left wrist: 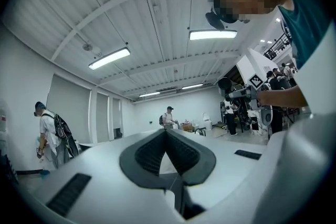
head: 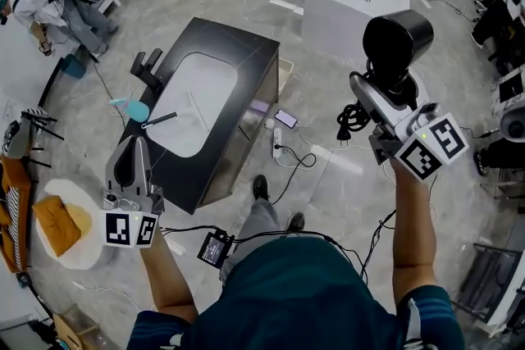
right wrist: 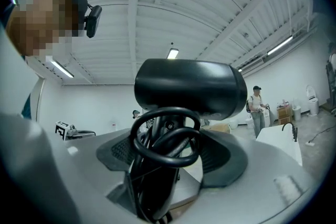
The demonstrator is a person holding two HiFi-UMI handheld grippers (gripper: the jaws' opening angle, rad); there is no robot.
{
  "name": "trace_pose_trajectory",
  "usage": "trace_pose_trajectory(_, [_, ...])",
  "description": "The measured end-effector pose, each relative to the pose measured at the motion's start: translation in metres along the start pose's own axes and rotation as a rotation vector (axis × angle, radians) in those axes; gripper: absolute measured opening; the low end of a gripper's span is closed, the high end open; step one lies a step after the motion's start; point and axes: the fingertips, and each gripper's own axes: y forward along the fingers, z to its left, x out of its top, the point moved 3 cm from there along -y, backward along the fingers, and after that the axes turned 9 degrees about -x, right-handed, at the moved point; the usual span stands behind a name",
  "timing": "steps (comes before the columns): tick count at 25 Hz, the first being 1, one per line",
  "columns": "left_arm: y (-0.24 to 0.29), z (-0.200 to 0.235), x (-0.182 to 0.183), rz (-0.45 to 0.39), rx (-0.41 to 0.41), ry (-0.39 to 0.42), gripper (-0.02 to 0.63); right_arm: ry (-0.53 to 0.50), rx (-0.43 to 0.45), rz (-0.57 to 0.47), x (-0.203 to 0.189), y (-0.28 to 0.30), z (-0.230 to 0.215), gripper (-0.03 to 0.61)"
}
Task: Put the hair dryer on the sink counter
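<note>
Teal shirt [head: 279, 291] of person along lower edge. Right gripper [head: 371, 98]: jaws wide, clamped on handle of black hair dryer [head: 397, 41], cord [head: 351, 120] coiled; dryer held aloft, well right of sink counter [head: 250, 53]. Left gripper [head: 134, 150]: jaws together, empty, by counter's near-left edge.

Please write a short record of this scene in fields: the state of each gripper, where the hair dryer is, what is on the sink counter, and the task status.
left gripper: jaws together, nothing between them
right gripper: closed on the handle of the black hair dryer, with the coiled cord in front
hair dryer position: in the air, right of the sink counter in the head view
on the counter: black faucet, light blue object, slim dark tool
task status: hair dryer not yet placed
</note>
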Motion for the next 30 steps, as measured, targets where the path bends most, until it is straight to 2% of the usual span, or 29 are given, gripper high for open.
trace_pose_trajectory(18, [0.035,0.068,-0.081,0.091,0.050,-0.089,0.005,0.068,0.066,0.184,-0.109,0.183,-0.026,0.359])
trace_pose_trajectory(30, [0.057,0.101,-0.133,0.125,0.070,-0.158,0.005,0.071,0.059,0.335,-0.203,0.278,-0.053,0.357])
